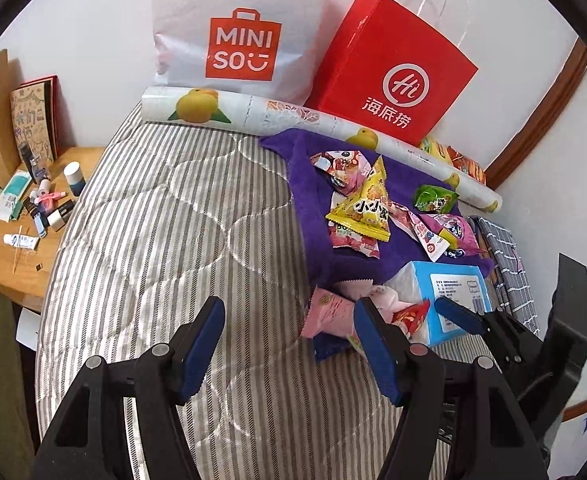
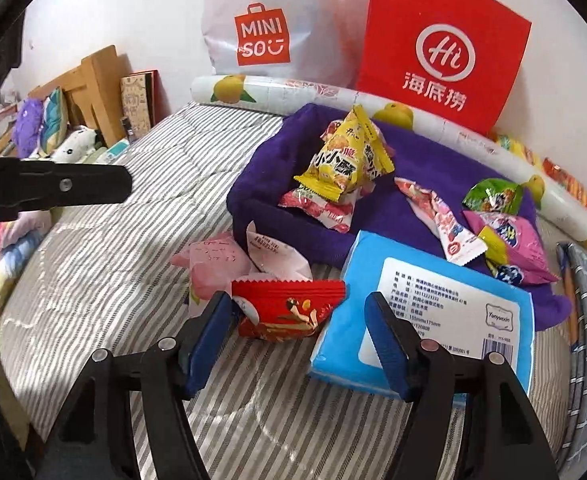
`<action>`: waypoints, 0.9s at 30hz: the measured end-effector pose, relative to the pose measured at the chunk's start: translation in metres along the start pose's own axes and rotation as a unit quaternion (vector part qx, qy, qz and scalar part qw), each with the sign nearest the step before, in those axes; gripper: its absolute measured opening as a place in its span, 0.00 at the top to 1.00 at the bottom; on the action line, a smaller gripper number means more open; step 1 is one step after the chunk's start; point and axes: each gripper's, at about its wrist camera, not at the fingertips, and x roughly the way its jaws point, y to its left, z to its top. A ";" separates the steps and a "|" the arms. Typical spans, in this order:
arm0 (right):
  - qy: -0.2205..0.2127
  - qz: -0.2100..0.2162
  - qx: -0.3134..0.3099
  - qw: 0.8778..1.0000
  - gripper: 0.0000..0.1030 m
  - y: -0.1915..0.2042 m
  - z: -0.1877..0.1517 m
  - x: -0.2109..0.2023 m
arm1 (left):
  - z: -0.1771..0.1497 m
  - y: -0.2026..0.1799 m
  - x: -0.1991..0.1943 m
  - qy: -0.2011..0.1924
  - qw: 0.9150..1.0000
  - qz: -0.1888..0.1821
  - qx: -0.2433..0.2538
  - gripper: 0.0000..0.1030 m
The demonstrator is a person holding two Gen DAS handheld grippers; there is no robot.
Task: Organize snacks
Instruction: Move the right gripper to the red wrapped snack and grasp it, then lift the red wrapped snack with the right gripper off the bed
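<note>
Several snack packets lie on a purple towel [image 1: 317,216] [image 2: 261,184] on a striped bed: a yellow packet [image 1: 367,208] [image 2: 345,164], a green one [image 1: 435,199] [image 2: 493,196], a magenta one [image 1: 453,232] [image 2: 513,240]. A red packet [image 2: 289,312] [image 1: 411,314] and a pink packet [image 1: 329,312] [image 2: 209,264] lie on the quilt in front of the towel. My right gripper [image 2: 297,312] is open, its jaws on either side of the red packet, not closed on it. My left gripper [image 1: 289,320] is open and empty above the quilt, left of the pink packet.
A blue tissue pack [image 2: 433,312] [image 1: 449,296] lies right of the red packet. A white Miniso bag [image 1: 241,32], a red paper bag [image 1: 393,76] and a patterned roll [image 1: 253,108] stand along the wall. A cluttered wooden side table [image 1: 17,256] is at the left.
</note>
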 end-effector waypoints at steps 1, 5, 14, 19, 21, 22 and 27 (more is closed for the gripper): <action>-0.003 -0.004 -0.005 1.000 0.32 0.003 0.000 0.001 | -0.001 0.001 0.000 0.000 1.000 -0.001 -0.001 0.37; -0.010 -0.020 -0.026 0.999 0.42 0.009 0.000 0.004 | -0.006 0.006 -0.004 -0.002 1.000 -0.002 -0.005 0.37; -0.017 0.013 -0.005 1.000 0.49 0.000 -0.006 -0.015 | -0.017 0.011 -0.017 -0.008 1.000 0.000 -0.014 0.37; -0.034 0.026 0.011 0.999 0.49 -0.006 -0.015 -0.042 | -0.022 0.004 -0.019 -0.004 1.000 0.006 -0.008 0.37; -0.041 0.029 0.018 0.999 0.49 -0.009 -0.021 -0.054 | -0.025 0.000 -0.019 -0.001 1.000 0.006 -0.006 0.37; -0.043 0.030 0.021 0.998 0.49 -0.012 -0.025 -0.058 | -0.026 -0.001 -0.019 0.000 1.000 0.006 -0.005 0.37; -0.047 0.023 0.029 0.998 0.49 -0.023 -0.049 -0.072 | -0.034 -0.014 -0.018 0.004 1.000 0.008 0.001 0.37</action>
